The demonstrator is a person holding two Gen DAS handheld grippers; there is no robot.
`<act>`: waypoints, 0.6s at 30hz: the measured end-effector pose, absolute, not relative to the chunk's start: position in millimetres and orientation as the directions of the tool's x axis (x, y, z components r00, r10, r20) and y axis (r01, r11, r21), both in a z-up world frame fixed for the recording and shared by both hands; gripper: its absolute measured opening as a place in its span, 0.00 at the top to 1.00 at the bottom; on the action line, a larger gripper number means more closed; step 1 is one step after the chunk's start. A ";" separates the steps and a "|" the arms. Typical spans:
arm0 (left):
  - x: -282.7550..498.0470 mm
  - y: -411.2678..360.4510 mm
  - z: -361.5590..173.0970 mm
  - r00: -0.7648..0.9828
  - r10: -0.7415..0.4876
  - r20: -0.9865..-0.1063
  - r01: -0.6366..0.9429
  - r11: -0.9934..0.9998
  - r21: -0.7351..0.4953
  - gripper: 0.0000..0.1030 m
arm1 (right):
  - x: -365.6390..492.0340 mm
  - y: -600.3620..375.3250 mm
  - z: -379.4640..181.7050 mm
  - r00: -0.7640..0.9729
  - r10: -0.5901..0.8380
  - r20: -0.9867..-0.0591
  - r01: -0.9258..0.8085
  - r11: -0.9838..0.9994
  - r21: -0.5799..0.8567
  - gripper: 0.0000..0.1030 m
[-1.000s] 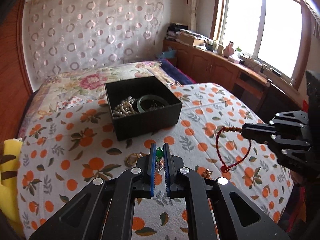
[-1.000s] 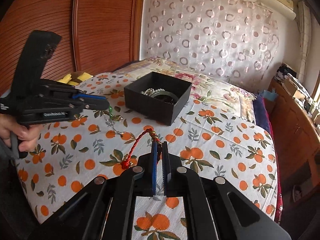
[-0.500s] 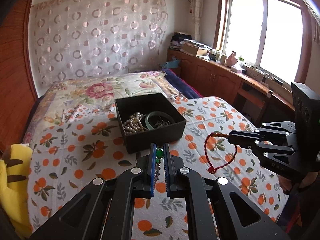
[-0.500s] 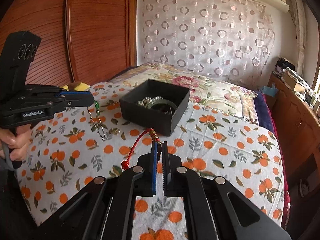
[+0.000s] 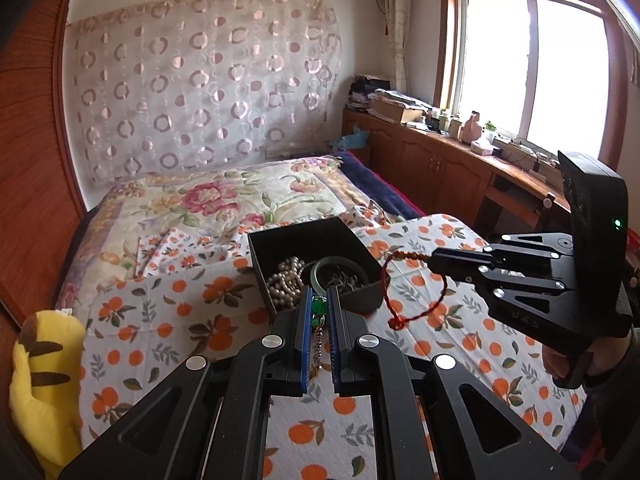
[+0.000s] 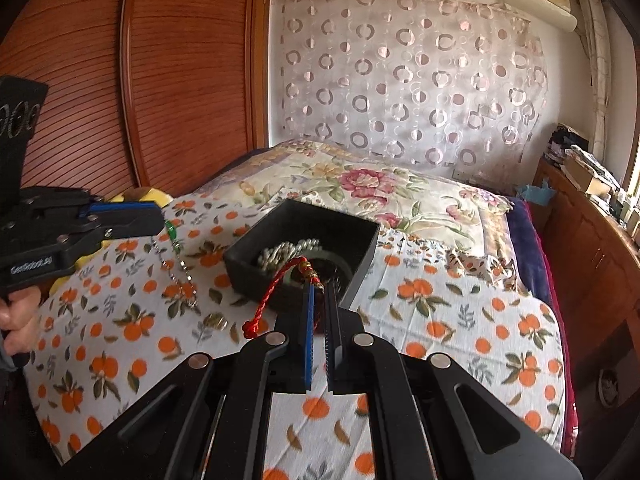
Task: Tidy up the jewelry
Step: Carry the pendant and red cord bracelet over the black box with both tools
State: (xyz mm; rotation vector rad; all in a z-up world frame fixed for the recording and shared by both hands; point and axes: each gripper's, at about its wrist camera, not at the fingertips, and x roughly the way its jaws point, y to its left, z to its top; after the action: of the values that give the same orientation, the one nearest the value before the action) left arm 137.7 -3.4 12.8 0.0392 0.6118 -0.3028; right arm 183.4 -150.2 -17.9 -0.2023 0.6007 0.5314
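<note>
A black open box (image 5: pixel 362 248) (image 6: pixel 304 216) sits on the orange-print cloth and holds pearl beads (image 5: pixel 286 278), a pale green bangle (image 5: pixel 320 276) and thin chains. My left gripper (image 5: pixel 319 294) (image 6: pixel 162 220) is shut on a silver chain necklace with a green stone (image 5: pixel 319 310) (image 6: pixel 172 234); the chain hangs free above the cloth, just short of the box's near wall. My right gripper (image 6: pixel 319 286) (image 5: pixel 432 258) is shut on a red cord bracelet (image 5: pixel 394 300) (image 6: pixel 276 288) with gold beads, whose loop dangles at the box's right edge.
A yellow plush toy (image 5: pixel 40 368) lies at the bed's left edge. A small gold piece (image 6: pixel 216 320) rests on the cloth left of the box. Wooden cabinets (image 5: pixel 436 168) with clutter run under the window on the right; a wooden wardrobe (image 6: pixel 120 80) stands left.
Both grippers have risen and drawn in toward the box. The necklace has come up off the cloth and hangs from the left gripper. The red bracelet has moved left to the box's edge.
</note>
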 end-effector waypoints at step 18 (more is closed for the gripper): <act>169.2 -12.0 33.4 0.786 -0.219 -0.578 0.280 0.960 0.017 0.94 | 242.8 -130.7 -32.7 0.678 0.408 -0.611 -0.495 0.868 0.031 0.95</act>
State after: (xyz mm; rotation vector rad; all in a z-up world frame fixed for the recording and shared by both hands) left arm 169.2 -12.0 33.4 0.1036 0.6100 -0.2698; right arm 242.8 -130.7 -32.7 -0.1413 0.6504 0.5092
